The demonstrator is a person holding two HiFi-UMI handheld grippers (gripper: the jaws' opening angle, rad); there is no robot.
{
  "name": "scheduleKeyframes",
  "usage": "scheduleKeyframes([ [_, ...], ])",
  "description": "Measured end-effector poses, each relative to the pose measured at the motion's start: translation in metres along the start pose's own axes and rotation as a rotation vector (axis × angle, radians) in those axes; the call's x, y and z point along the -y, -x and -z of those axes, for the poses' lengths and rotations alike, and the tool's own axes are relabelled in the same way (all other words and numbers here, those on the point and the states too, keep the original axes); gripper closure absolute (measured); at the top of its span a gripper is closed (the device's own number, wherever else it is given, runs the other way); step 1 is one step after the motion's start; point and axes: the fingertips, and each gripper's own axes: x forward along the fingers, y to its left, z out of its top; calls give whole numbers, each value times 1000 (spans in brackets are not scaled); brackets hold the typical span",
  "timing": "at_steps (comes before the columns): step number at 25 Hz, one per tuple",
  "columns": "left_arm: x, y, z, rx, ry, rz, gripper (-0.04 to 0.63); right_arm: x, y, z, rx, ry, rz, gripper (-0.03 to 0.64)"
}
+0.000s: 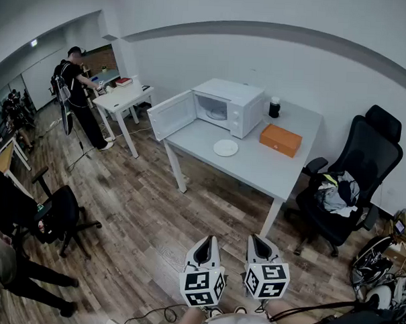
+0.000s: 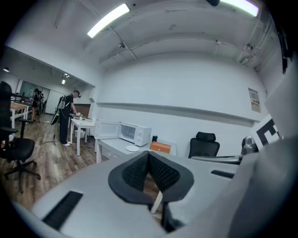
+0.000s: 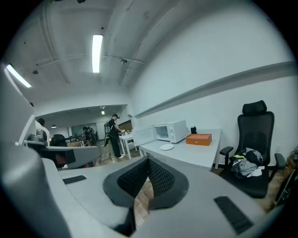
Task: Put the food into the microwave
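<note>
A white microwave (image 1: 231, 105) stands at the back of a grey table (image 1: 256, 167) with its door (image 1: 171, 114) swung open to the left. In front of it lies a small white plate (image 1: 225, 147); what is on it is too small to tell. An orange box (image 1: 280, 139) sits to the right, with a dark jar (image 1: 274, 106) behind it. My left gripper (image 1: 208, 240) and right gripper (image 1: 255, 239) hang side by side over the floor, well short of the table, both shut and empty. The microwave (image 2: 135, 133) (image 3: 171, 130) also appears in both gripper views, far beyond the left gripper (image 2: 149, 155) and the right gripper (image 3: 148, 161).
A black office chair (image 1: 343, 191) with clothes on its seat stands right of the table. At the far left a person (image 1: 78, 95) works at a second white table (image 1: 122, 101). Another black chair (image 1: 56, 215) stands at the left. Cables and gear lie on the floor at lower right (image 1: 379, 273).
</note>
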Motion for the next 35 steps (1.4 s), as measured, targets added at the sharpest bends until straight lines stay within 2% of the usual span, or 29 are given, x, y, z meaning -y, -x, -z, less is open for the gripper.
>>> scheduleKeyframes([
  [12, -15, -8, 0, -7, -8, -23, 594, -2, -13, 3, -3, -40, 3, 600],
  [26, -80, -7, 14, -65, -8, -47, 594, -25, -47, 26, -46, -63, 49, 600],
  [35, -110, -13, 9, -68, -6, -58, 594, -36, -68, 33, -84, -75, 51, 600],
])
